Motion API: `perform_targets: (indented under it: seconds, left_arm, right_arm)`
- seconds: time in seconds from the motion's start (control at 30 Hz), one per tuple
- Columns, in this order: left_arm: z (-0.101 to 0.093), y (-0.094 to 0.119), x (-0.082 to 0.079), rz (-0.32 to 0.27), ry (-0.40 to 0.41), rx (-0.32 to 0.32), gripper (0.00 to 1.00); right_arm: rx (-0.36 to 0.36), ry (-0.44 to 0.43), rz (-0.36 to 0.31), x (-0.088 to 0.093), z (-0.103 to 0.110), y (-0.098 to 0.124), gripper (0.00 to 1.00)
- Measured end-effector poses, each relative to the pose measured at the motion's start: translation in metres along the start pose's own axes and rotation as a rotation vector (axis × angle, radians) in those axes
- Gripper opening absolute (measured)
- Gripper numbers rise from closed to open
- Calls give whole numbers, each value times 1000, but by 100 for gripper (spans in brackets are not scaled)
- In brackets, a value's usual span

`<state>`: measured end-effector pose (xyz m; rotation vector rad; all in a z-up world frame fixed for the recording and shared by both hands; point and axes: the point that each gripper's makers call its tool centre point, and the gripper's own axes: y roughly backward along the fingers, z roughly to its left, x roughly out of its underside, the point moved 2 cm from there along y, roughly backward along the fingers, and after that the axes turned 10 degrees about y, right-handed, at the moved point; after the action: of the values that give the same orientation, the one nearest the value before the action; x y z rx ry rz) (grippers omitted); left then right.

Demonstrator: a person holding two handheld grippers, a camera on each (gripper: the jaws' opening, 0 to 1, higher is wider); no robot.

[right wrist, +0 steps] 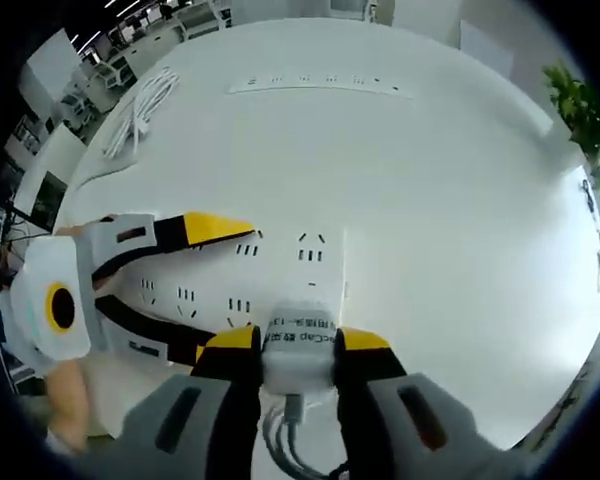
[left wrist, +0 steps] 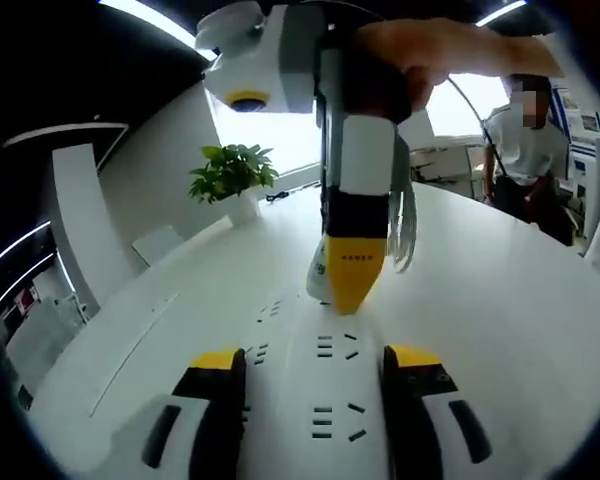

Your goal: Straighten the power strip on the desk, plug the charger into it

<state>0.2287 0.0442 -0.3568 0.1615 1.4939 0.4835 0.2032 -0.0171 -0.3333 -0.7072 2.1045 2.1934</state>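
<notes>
The white power strip lies flat on the white desk, several socket groups facing up. My left gripper has one jaw on each long side of it and is shut on it; it reaches in from the left as left gripper. My right gripper is shut on the white charger, whose cable trails back between the jaws. Seen from the left, the right gripper comes straight down and holds the charger against the power strip. Its prongs are hidden.
A second power strip lies farther along the desk, with a coiled white cable beside it. A potted plant stands at the far end. A person stands beyond the desk's edge. A hand holds the right gripper.
</notes>
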Motion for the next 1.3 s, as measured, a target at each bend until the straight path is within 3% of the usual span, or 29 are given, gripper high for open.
perform_targets:
  seconds: [0.07,0.1,0.2,0.23,0.33,0.43,0.53,0.67,0.7,0.8,0.97,1.07,1.2,1.3]
  left_arm:
    - [0,0,0,-1,0,2,58]
    - [0,0,0,-2,0,2,58]
    - [0,0,0,-7,1,-1,58]
    - [0,0,0,-10,1,-1,58]
    - [0,-1,0,-16,2,0,59]
    - [0,-1,0,-19,3,-1,59]
    - [0,-1,0,-21,2,-5,58]
    - [1,-2,0,-20,4,-13,58]
    - [1,-2,0,-21,3,-13,58]
    - [1,-2,0,-25,0,-11,58]
    - [0,-2,0,-29,-3,-4,59]
    - [0,-2,0,-30,-4,-4,59]
    - [0,-2,0,-30,-4,-3,59]
    - [0,-3,0,-30,-4,-2,59]
  right_arm:
    - [-28,-9,44,-11,-6,0,27]
    - [7,4,3,-14,-8,-3,27]
    - [0,9,30,-17,-8,-2,27]
    - [31,25,-8,-17,-7,-3,27]
    - [19,32,11,-20,-7,-1,27]
    - [19,27,-3,-15,-5,-1,27]
    - [-7,2,62,-8,-5,-4,27]
    - [-30,1,66,-5,-1,-4,28]
    - [-50,-8,73,-12,-7,-5,28]
    - [-73,-17,47,-13,-8,-5,28]
    - [-91,27,-78,-12,-7,-2,29]
    - [-96,41,-113,-8,-7,8,28]
    - [-109,25,-142,-8,-9,23,26]
    - [-92,49,-133,-2,-4,21,25]
